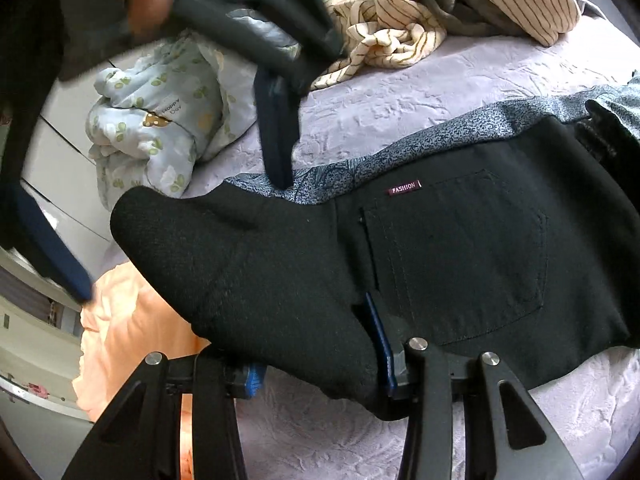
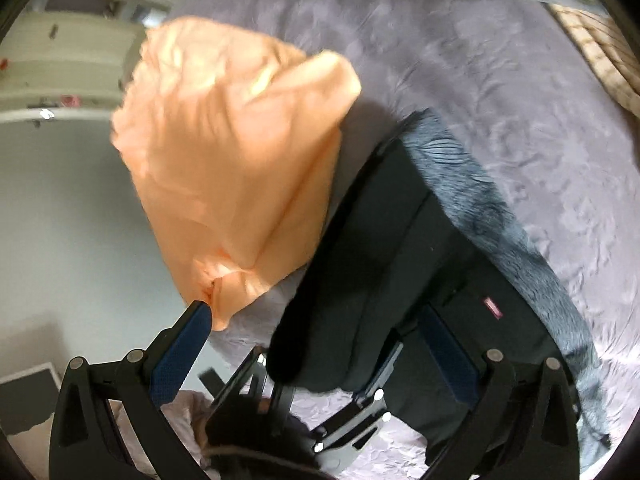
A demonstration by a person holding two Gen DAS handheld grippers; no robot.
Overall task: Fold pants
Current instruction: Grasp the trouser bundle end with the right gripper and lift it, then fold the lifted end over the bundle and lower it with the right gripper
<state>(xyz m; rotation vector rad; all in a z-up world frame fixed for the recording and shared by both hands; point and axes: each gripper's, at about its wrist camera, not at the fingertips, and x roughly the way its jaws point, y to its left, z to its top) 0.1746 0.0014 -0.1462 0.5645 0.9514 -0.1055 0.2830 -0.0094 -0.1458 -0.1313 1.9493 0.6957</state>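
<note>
Pants (image 1: 460, 248), black, lie across a lilac bedspread (image 1: 400, 104), seat side up, with a back pocket and a small "FASHION" tag (image 1: 405, 189) showing. A blue-grey patterned garment (image 1: 420, 140) lies under their far edge. One thick end of the black cloth is lifted off the bed and bunched toward the camera in the left wrist view.

Left gripper (image 1: 320, 372): clenched on that raised fold, its blue pads pressing the cloth from both sides.

Right gripper (image 2: 320, 344): jaws spread wide with nothing pinched; in its own view the black fold sits between the fingers without either pad pressing on it. From the left wrist view, one blue-padded finger (image 1: 276, 136) points down at the patterned garment just beyond the pants. That view is motion-blurred.

Surroundings: an orange cloth (image 2: 240, 152) lies at the bed edge beside the lifted end. A pale blue printed bundle (image 1: 160, 116) and a striped cream garment (image 1: 392, 28) sit farther back on the bed, well apart from the pants.
</note>
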